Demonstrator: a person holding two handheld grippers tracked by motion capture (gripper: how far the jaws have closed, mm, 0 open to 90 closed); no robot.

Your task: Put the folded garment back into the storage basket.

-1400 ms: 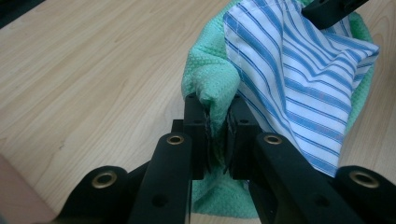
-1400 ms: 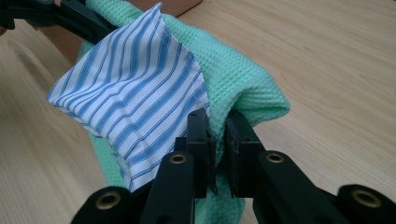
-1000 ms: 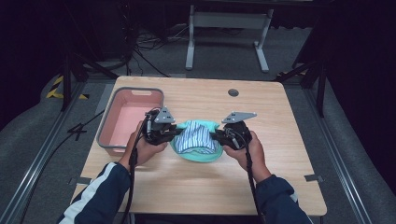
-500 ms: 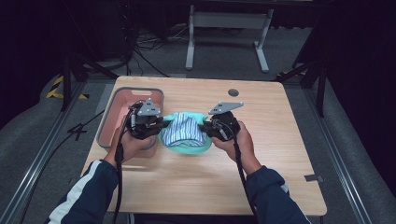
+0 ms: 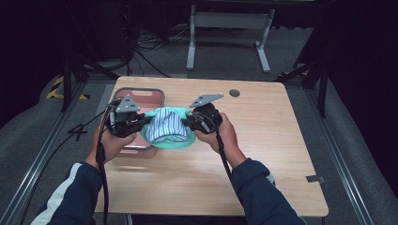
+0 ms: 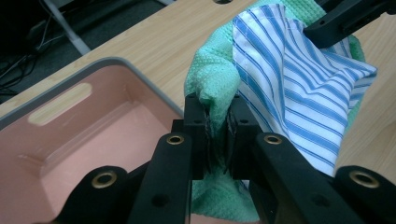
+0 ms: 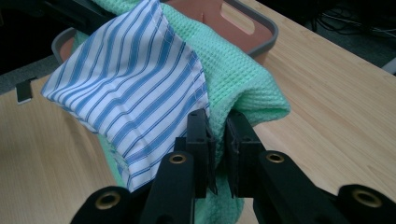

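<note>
A mint-green waffle cloth (image 5: pixel 180 140) with a blue-and-white striped cloth (image 5: pixel 165 124) lying on it hangs lifted above the table between my two grippers. My left gripper (image 5: pixel 141 123) is shut on the green cloth's left edge (image 6: pixel 212 93), right beside the pink bin (image 5: pixel 145 98). My right gripper (image 5: pixel 190 123) is shut on the opposite edge (image 7: pixel 233 88). In the left gripper view the striped cloth (image 6: pixel 299 79) drapes to the right of the jaws. In the right gripper view the striped cloth (image 7: pixel 126 79) lies left of the jaws.
The pink bin (image 6: pixel 70 140) with its grey rim stands at the table's left side and looks bare inside. A round grommet (image 5: pixel 234 93) sits near the far edge. Bare wood (image 5: pixel 263 154) spreads to the right and front. Cables and a metal stand lie beyond the table.
Both grippers have carried the cloths leftward and upward, from the table's middle toward the pink bin. The left gripper now hangs over the bin's near right corner.
</note>
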